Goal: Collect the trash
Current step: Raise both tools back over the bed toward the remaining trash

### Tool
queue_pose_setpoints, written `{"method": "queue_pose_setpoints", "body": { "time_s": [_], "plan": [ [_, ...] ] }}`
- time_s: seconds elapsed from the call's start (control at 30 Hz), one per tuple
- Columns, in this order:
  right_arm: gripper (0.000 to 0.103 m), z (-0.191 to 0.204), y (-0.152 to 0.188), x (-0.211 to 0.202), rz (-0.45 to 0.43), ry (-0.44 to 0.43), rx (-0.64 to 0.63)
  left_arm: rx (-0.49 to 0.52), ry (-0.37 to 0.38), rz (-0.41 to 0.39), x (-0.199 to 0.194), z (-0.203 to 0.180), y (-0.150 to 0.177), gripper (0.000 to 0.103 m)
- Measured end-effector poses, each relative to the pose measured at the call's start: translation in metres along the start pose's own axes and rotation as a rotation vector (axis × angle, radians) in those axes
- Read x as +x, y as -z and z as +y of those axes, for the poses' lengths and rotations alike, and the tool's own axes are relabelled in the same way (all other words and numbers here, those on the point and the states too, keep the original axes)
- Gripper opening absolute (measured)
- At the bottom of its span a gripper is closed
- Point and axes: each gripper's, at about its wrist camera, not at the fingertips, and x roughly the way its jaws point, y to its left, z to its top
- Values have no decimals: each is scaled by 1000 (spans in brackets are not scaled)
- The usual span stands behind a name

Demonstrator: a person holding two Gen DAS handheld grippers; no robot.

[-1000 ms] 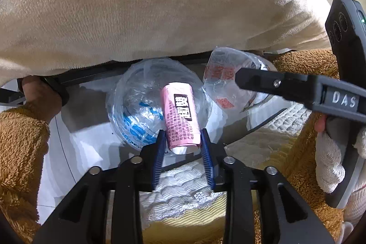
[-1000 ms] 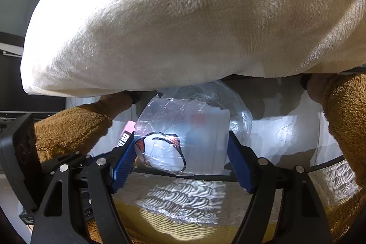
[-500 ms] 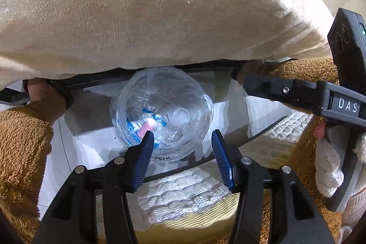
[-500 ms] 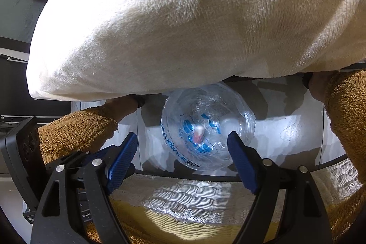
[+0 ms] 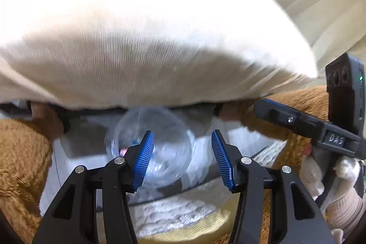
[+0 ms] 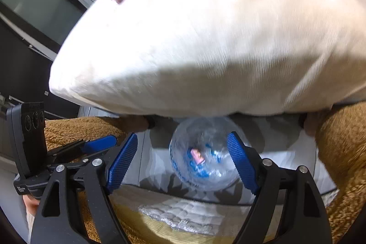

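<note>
One big cream cushion (image 5: 160, 38) fills the upper part of both wrist views, its lower edge overhanging everything else. Below it, one clear plastic bin bag (image 6: 203, 152), round mouth facing up toward the cameras, sits on the pale floor (image 6: 286, 152) just beyond the edge of a quilted mattress (image 6: 183, 212). Inside the bag, blue-printed clear plastic and one small pink wrapper (image 6: 196, 156); wrapper's long axis runs roughly upper left to lower right in the right wrist view, blurred, so end direction cannot be told. In the left wrist view only a pink sliver shows beside the pad. Two brown fleece sleeves (image 5: 20, 152) flank the bag, left and right. Left hand-held gripper (image 5: 180, 157): jaws have just been opening, now apart, nothing between the pads, bag seen through the gap below. Right hand-held gripper (image 6: 183, 161): jaws have also just been opening, now wide, empty, hanging above the bag mouth. One white-gloved hand (image 5: 331, 177) holds the right gripper's handle.
</note>
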Motion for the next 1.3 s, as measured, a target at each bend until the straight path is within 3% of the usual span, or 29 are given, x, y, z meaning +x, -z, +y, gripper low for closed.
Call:
{"method": "queue_pose_setpoints", "body": {
  "time_s": [0.3,0.57,0.83,1.13,1.3],
  "plan": [
    [80,26,-26,-50,-222,29,-189,40,29,-214,-47,-9,-24,51],
    [80,36,-89,-52,-261,43,-293,84,-14,-353,-86,-7,-68,51],
    [80,33,-153,-26,-277,51,-278,121,-54,-380,-95,14,-120,51],
    [84,47,-197,21,-249,74,-317,131,-123,-385,-82,43,-173,51],
    [93,58,-220,49,-248,80,-336,146,-143,-367,-70,58,-199,51]
  ]
}}
